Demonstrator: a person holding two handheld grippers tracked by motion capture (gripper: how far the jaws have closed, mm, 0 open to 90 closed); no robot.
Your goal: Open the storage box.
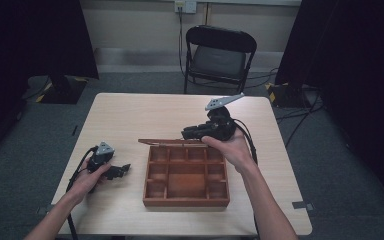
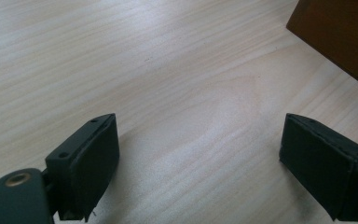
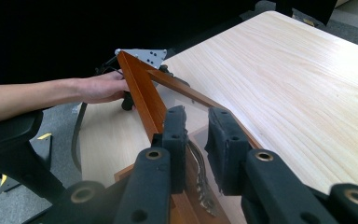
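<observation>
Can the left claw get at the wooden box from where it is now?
Probably yes. The left claw is open, and bare table lies between it and the box; the lid is raised.

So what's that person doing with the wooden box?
A person holds a claw in each hand. The right claw pinches the glass-paned lid of the wooden compartment box, holding it raised at the box's far edge. The left claw rests open on the table beside the box, gripping nothing.

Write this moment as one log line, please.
right tool: shut on lid, lid raised over box | left tool: open, on table, left of box | box compartments: look empty
</observation>
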